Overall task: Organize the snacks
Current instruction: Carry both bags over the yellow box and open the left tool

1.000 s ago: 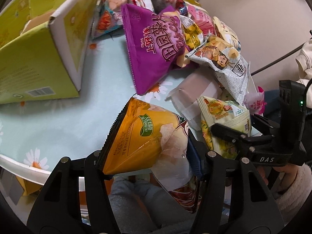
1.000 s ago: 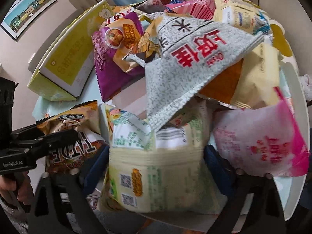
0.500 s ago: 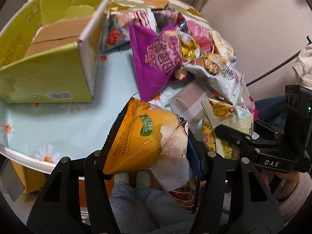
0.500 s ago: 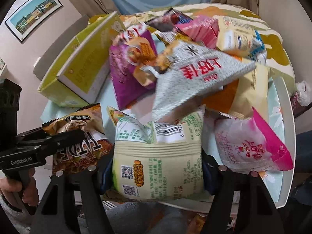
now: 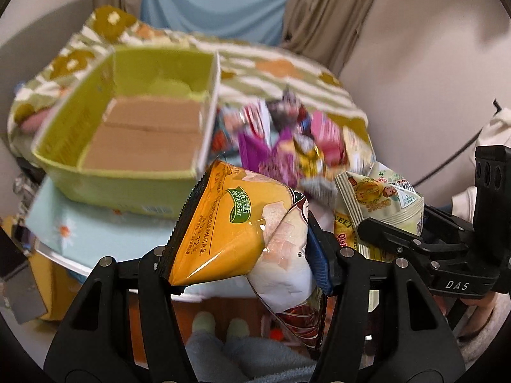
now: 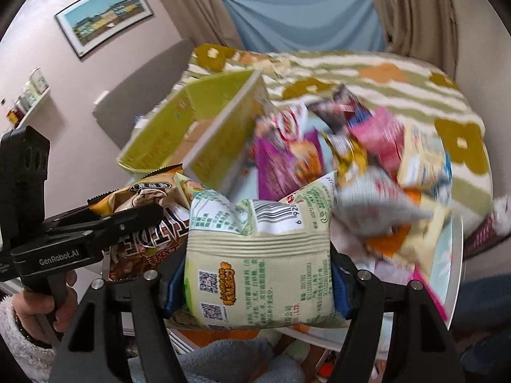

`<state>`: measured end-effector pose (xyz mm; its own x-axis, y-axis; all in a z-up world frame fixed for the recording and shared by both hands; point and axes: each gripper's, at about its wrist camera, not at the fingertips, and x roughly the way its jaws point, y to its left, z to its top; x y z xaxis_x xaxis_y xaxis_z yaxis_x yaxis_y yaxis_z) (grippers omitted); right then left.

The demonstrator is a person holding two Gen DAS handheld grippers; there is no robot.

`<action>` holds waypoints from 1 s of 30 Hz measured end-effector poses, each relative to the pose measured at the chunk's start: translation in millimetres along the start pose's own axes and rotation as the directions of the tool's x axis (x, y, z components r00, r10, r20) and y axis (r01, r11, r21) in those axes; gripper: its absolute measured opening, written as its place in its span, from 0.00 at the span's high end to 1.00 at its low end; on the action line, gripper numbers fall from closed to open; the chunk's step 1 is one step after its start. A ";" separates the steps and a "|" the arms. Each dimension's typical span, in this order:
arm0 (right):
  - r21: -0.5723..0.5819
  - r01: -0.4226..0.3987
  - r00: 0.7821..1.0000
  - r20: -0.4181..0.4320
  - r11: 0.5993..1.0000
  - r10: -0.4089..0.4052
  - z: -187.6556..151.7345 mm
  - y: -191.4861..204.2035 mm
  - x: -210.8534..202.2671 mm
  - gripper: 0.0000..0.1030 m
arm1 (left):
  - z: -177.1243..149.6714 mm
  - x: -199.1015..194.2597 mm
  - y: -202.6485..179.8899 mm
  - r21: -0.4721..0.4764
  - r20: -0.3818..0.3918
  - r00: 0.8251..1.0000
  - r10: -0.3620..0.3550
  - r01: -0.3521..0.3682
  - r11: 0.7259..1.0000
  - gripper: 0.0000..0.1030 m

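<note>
My left gripper [image 5: 246,265] is shut on an orange chip bag [image 5: 236,226] and holds it in the air before the table's near edge. My right gripper [image 6: 255,284] is shut on a pale green snack bag [image 6: 258,268], also lifted. Each gripper shows in the other's view: the right one [image 5: 412,239] with the green bag [image 5: 377,194], the left one [image 6: 95,223] with the chip bag [image 6: 143,220]. An open yellow-green box [image 5: 127,172] stands on the table, empty inside; it also shows in the right wrist view [image 6: 220,137].
A heap of several snack bags [image 5: 287,150] lies on the round table right of the box, blurred; it also shows in the right wrist view [image 6: 367,166]. The flowered light-blue tabletop [image 5: 95,229] is bare before the box. A patterned bed [image 6: 367,73] lies behind the table.
Both grippers have risen and drawn back from the table with their bags. The box's open inside has come into view, and the snack heap looks farther off.
</note>
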<state>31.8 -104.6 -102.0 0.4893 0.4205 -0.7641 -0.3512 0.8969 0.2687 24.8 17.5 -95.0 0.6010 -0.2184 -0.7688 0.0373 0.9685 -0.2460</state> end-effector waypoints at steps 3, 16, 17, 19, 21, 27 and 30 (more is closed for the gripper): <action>-0.009 -0.040 0.998 0.042 0.999 0.040 17.7 11.6 -10.4 0.35 | 14.6 -14.3 6.4 -0.009 0.052 0.999 0.016 -0.016 1.000 0.45; -0.194 0.017 0.995 0.095 0.981 0.001 125.9 70.5 34.2 0.32 | 108.2 -3.6 97.8 -0.043 0.110 0.992 0.068 -0.063 0.997 0.45; -0.217 0.032 0.995 0.096 0.976 -0.011 132.6 76.9 40.9 0.32 | 116.9 0.8 106.8 -0.037 0.108 0.992 0.069 -0.065 0.997 0.45; -0.248 0.066 0.994 0.101 0.966 -0.042 146.9 89.0 56.5 0.32 | 135.8 12.7 126.1 -0.029 0.103 0.992 0.069 -0.066 0.997 0.45; -0.238 0.070 0.995 0.083 0.969 -0.052 165.6 98.7 76.3 0.32 | 152.0 25.8 143.6 -0.019 0.092 0.993 0.068 -0.067 0.998 0.45; -0.133 0.101 0.994 0.049 0.986 -0.095 208.8 106.3 130.5 0.32 | 195.3 83.9 190.7 0.024 0.018 0.998 0.054 -0.055 0.998 0.45; -0.069 0.127 0.992 0.023 0.989 -0.126 221.5 101.8 155.8 0.32 | 205.7 113.3 202.8 0.048 -0.021 0.999 0.048 -0.047 0.998 0.45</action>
<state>249.2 82.6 -63.8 0.5476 0.3070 -0.7783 -0.3402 0.9316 0.1282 264.8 213.7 -110.6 0.5850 -0.1741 -0.7921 0.0471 0.9823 -0.1811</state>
